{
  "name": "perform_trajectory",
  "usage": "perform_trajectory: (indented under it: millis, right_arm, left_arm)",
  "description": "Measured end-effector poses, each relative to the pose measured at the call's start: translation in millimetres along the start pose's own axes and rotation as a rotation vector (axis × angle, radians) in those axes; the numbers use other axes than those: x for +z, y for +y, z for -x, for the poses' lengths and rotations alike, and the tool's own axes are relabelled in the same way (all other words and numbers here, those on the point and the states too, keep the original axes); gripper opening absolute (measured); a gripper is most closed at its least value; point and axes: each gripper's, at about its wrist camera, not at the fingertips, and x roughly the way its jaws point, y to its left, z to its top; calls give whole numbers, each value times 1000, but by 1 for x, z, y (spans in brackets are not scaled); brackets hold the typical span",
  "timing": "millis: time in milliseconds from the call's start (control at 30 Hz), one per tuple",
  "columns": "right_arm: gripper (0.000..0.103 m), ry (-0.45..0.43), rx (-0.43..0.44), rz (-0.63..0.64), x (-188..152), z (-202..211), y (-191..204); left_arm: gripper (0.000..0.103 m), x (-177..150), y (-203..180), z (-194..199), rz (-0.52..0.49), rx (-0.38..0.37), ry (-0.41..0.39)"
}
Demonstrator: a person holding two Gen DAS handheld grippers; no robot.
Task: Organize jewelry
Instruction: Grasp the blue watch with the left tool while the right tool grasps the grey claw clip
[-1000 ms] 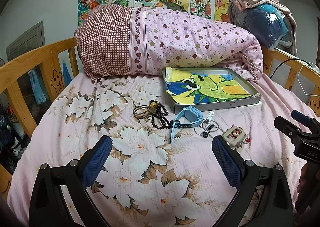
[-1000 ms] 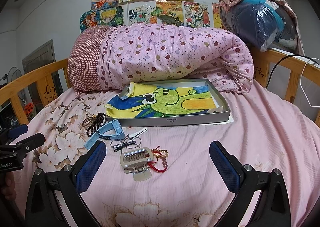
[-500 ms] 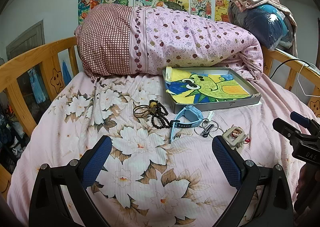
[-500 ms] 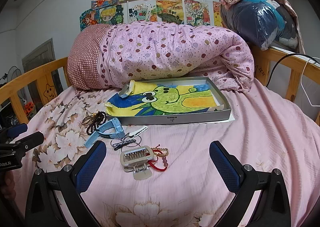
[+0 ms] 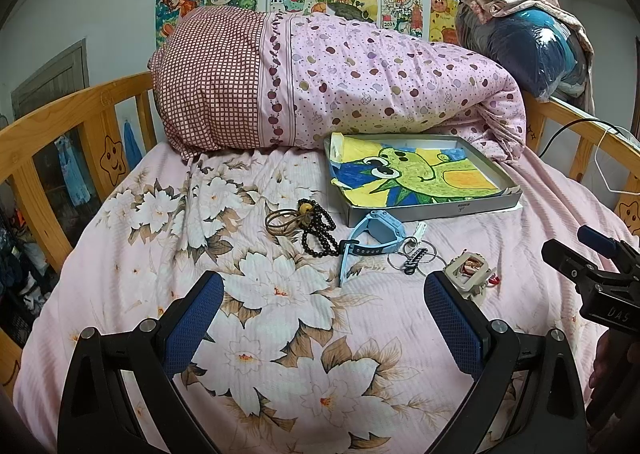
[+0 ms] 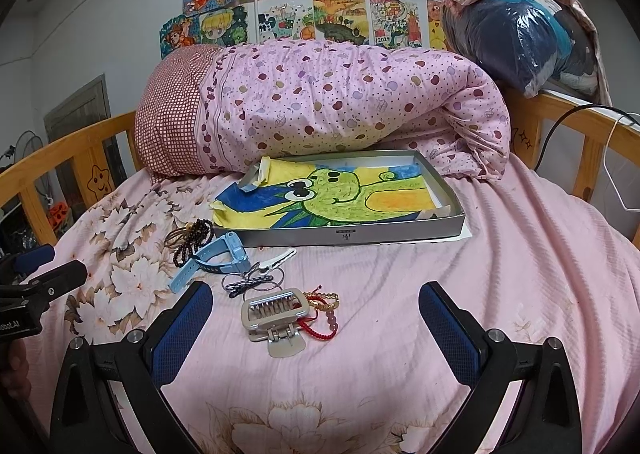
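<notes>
Both grippers hang low over the bed (image 5: pixel 132 254), each with its blue-padded fingers spread wide and nothing between them. The left gripper (image 5: pixel 324 314) points over the flowered part of the sheet; the right gripper (image 6: pixel 316 318) points over the plain pink part, and each one shows at the edge of the other's view.

The jewelry lies in a loose row on the sheet, just ahead of the two grippers. Ahead of the left gripper and slightly to its left sits a string of dark beads (image 5: pixel 320 230) touching a few thin brown bangles (image 5: pixel 280 220). Straight ahead of it lies a light blue watch (image 5: pixel 376 234), its strap trailing back toward the gripper. Next to the watch, further right, are thin wire rings with a small dark braided piece (image 5: pixel 414 254) across them.

Just ahead of the right gripper's left finger lies a beige claw hair clip (image 6: pixel 276 314), teeth up. Touching its right side are a red cord bracelet (image 6: pixel 320 330) and a beaded bracelet (image 6: pixel 326 300) with gold and pink beads. A small white clip (image 6: pixel 278 258) lies a little beyond them.

Beyond the whole row stands a shallow grey box (image 6: pixel 448 222) with a crayon drawing of a green creature (image 6: pixel 340 198) laid inside. Behind the box a rolled pink quilt (image 6: pixel 340 102) lies across the bed.
</notes>
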Motion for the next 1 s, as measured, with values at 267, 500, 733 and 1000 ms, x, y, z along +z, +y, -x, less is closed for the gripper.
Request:
perform_trajectory:
  millis: [267, 500, 733, 1000]
  right_arm:
    - [103, 75, 4, -1, -20, -16, 7]
    - [103, 158, 63, 0, -33, -26, 10]
    - [103, 233, 149, 50, -33, -52, 19]
    - [103, 270, 183, 126, -33, -63, 15]
  left_arm:
    - [98, -6, 2, -17, 36, 25, 71]
    - [98, -1, 34, -38, 165, 19, 185]
    - [98, 6, 33, -67, 124, -112, 207]
    - [95, 8, 27, -103, 69, -203, 243]
